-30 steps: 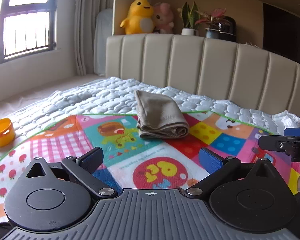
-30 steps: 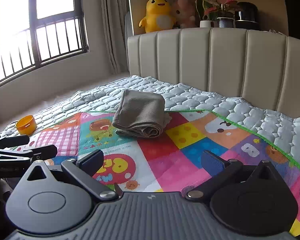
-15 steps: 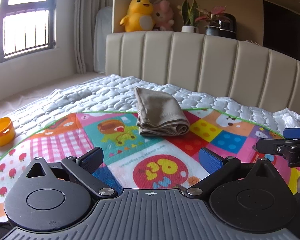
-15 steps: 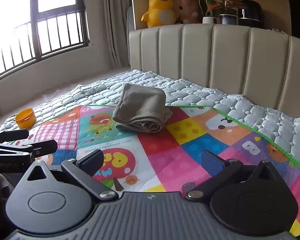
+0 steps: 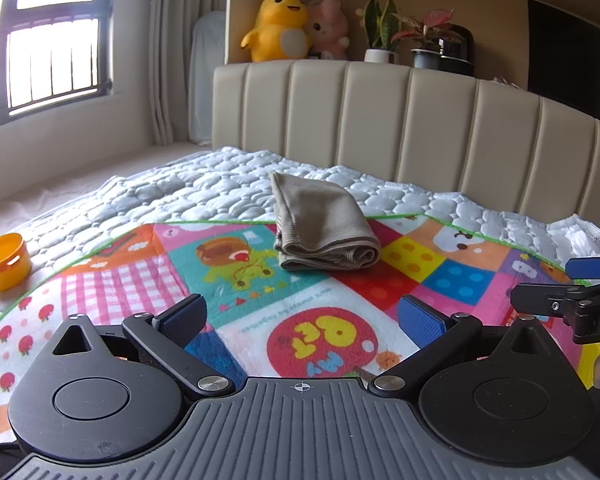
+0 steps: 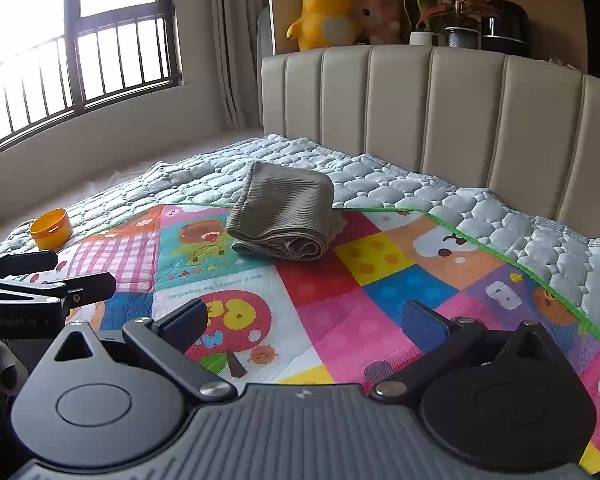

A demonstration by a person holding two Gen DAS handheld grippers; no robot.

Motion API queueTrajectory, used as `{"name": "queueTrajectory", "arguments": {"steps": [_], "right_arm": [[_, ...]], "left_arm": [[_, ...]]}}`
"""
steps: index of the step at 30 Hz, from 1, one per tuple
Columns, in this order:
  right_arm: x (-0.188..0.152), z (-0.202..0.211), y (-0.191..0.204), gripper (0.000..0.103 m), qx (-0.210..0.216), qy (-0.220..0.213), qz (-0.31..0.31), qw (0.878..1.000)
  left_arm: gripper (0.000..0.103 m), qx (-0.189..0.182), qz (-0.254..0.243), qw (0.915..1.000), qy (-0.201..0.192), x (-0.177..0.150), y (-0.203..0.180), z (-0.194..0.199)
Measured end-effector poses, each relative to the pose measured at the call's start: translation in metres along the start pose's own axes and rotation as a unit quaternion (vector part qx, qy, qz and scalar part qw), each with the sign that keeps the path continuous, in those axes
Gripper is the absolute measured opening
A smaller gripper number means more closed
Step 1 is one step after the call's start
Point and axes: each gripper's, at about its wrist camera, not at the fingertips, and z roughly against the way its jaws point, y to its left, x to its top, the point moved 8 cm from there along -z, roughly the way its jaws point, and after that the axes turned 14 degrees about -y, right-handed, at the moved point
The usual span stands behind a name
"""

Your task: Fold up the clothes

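Taupe ribbed garment point(image 5: 324, 226), folded into a compact bundle, lying across the far edge of the colourful play mat point(image 5: 332, 320), half on the mat's green border and half on the pale quilted bedspread point(image 5: 204, 192) beyond. Rolled fold edge turned toward the cameras, layers stacked, top face smooth. Looks finished as a fold; probably nothing left but tidying or moving.

Soft knit, light by the look of it, limp and prone to slumping or unrolling if lifted by one layer only. Best taken at the thick rolled edge nearest the mat's centre, pinching all layers together, or from both short ends at once. Not slippery, not fragile.

Left gripper point(image 5: 302, 314) low over the near part of the mat, blue pads point(image 5: 186, 316) spread wide apart, nothing between them, well short of the garment. Right gripper point(image 6: 304, 322) likewise wide apart and empty, also over the near mat, just beside its partner; the left one's fingers visible at the left edge of the right wrist view.

Farther out from the mat: orange plastic cup point(image 5: 5, 256) on the bedspread off the mat's left corner; beige padded headboard point(image 5: 400, 120) behind; yellow duck plush point(image 5: 278, 26), pink plush and potted plants on the shelf above it.
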Motion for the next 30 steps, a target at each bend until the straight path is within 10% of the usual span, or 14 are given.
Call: {"name": "queueTrajectory", "arguments": {"steps": [30], "right_arm": [[-0.0003, 0.0, 0.0016, 0.103, 0.001, 0.001, 0.0, 1.0]], "left_arm": [[0.103, 0.002, 0.002, 1.0, -0.001, 0.0003, 0.0011, -0.0001]]}}
